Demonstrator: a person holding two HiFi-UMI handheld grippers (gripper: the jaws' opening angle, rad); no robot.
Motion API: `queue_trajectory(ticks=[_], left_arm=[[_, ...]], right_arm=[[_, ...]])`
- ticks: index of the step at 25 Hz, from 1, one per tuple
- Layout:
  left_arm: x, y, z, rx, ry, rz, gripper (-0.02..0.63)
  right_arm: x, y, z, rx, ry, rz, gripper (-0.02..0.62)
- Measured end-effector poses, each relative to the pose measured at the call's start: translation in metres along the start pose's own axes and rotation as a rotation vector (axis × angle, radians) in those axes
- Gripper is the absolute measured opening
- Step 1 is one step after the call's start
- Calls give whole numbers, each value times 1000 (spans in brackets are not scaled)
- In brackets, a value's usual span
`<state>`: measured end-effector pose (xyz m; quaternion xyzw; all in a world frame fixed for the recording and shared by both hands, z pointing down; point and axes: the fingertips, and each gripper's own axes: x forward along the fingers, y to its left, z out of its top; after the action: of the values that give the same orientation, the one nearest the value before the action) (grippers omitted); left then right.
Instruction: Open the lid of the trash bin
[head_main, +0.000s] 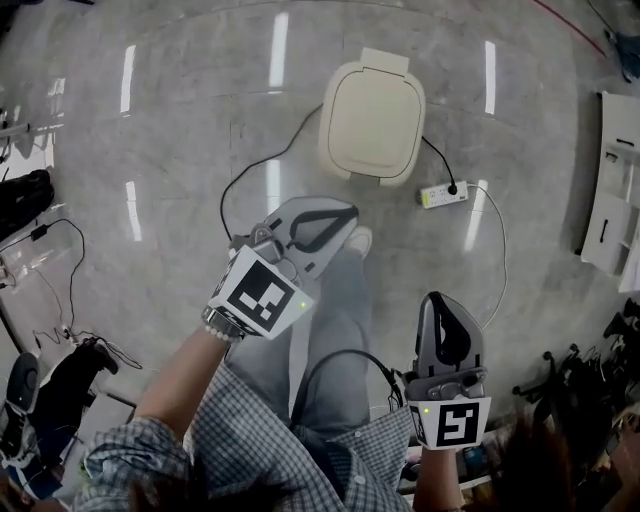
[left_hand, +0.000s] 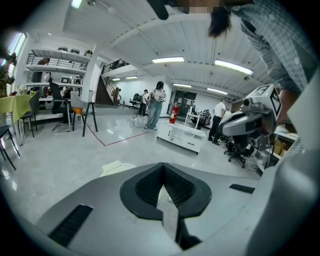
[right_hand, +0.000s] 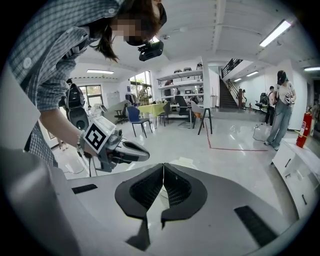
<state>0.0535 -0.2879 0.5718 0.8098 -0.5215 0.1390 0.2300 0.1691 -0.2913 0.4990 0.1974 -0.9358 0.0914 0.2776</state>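
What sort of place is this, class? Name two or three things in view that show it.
Probably a large open lab or workshop hall: a polished grey floor with a power strip lying on it, a staircase to a railed upper level, and office chairs.

The floor (head_main: 170, 150) is polished grey with a faint mottle, glossy enough that the ceiling lights show up in it as bright streaks. The trash bin (head_main: 372, 120) sitting on it looks like smooth cream plastic with a soft, low-sheen lid. Both the left gripper (head_main: 343, 214) and the right gripper (head_main: 440, 305) have smooth matt grey plastic shells with black pads (right_hand: 145, 192) that look rubbery and finely ribbed on the inner faces, while the person's shirt (head_main: 250, 440) is woven checked cloth, the jeans (head_main: 330, 340) are plain denim, and the power strip (head_main: 444, 193) is white plastic.
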Motion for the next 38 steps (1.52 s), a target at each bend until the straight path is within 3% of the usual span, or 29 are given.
queue_trajectory(ticks=[7,12,26,38], left_arm=[[35,7,-39,-48,52,26,-2],[64,10,-65,-2,116,39,-2],[112,22,-150,-11,333,125,-2],[139,29,-189,57,492,161,-2]], right_arm=[[-3,-7,-19,34,10,-36,20],[-3,-13,-28,55,18,-40,20],[-10,-27,-60,109,63,-75,20],[-15,-43,-74,134,73,-102,20]])
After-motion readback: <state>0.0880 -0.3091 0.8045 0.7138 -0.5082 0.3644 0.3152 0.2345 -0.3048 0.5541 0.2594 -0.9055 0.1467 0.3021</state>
